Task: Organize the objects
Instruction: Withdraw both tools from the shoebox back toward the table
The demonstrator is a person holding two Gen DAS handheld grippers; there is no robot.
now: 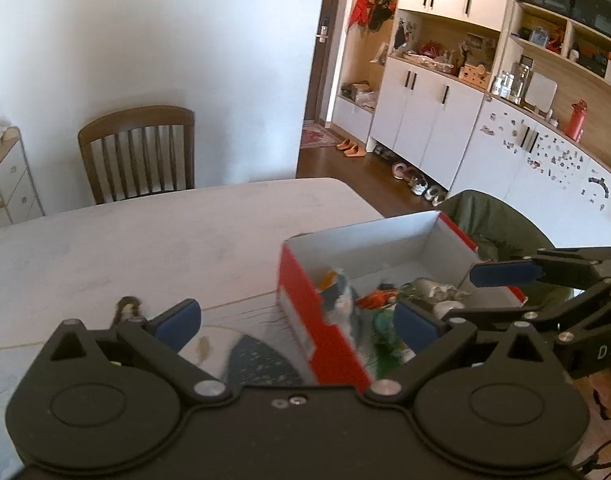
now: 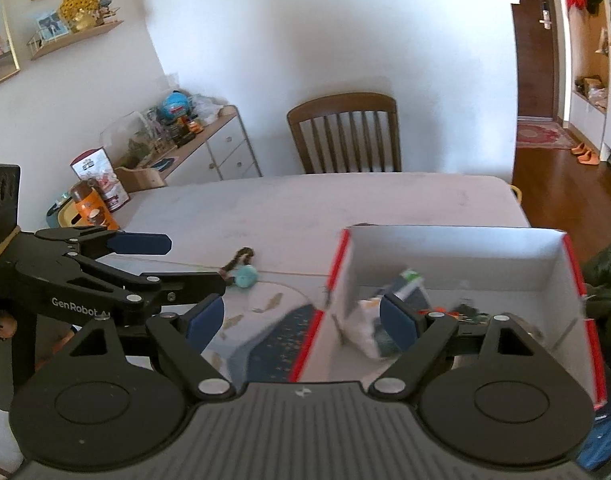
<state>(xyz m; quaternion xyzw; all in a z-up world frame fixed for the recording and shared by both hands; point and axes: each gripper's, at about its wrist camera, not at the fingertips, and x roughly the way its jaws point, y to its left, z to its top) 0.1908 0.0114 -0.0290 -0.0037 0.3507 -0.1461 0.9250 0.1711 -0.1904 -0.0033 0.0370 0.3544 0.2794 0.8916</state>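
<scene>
Both tongs spread wide over the box, nothing gripped.

We hold left tongs and right tongs released, each w/ one finger over the red-and-white box on the table. Box sits at table's right side; inside are a blurred white-blue packet and small toys. A teal toy w/ brown braid lies on table left of box, apart from it.
</scene>
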